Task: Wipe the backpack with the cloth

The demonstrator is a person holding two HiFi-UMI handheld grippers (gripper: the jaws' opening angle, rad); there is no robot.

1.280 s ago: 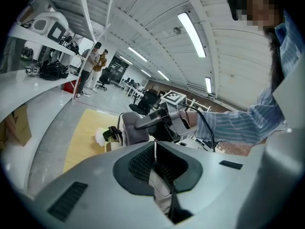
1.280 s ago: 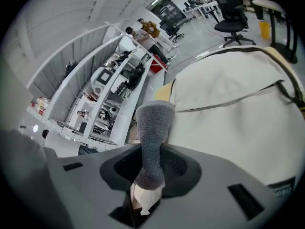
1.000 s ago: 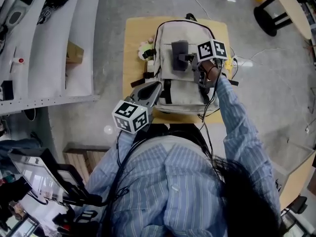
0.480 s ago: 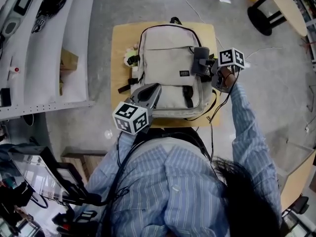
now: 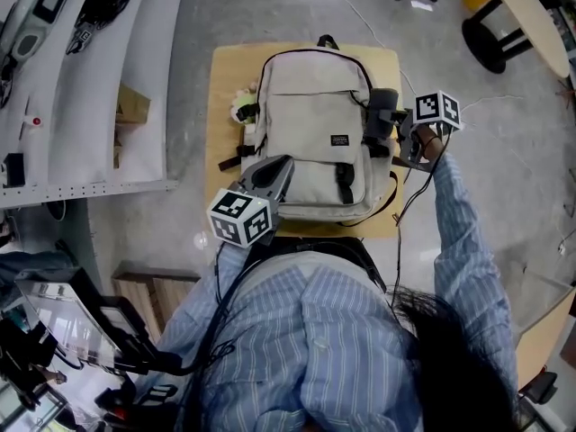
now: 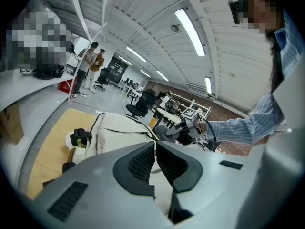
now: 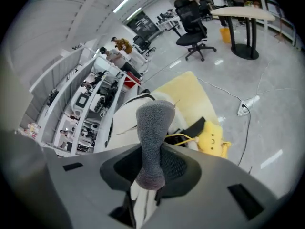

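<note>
Head view first: right gripper point(image 5: 390, 126) is clamped on the grey cloth point(image 5: 381, 113), and the cloth sits against the right side edge of the backpack point(image 5: 310, 124), up near the top half. It looks like it's touching the fabric there.

Right gripper view backs that up. The jaws of the right gripper point(image 7: 152, 163) are squeezed onto the cloth point(image 7: 152, 132), which sticks up between them as a thick, fuzzy folded roll with a rounded top.

Left gripper point(image 5: 281, 165) hangs over the lower left corner of the bag. In the left gripper view its jaws point(image 6: 154, 147) are closed, ribbed pads meeting at the tips, nothing between them.

The backpack is a pale beige canvas one, lying flat with its front up on a small light wooden table point(image 5: 225, 84), carry loop pointing away from me. It has dark piping round the top panel, a front pocket with a small dark label, and black straps and buckles. I can't see inside it.

A small yellow plush toy point(image 7: 212, 140) lies by the bag's right side on the table.
</note>
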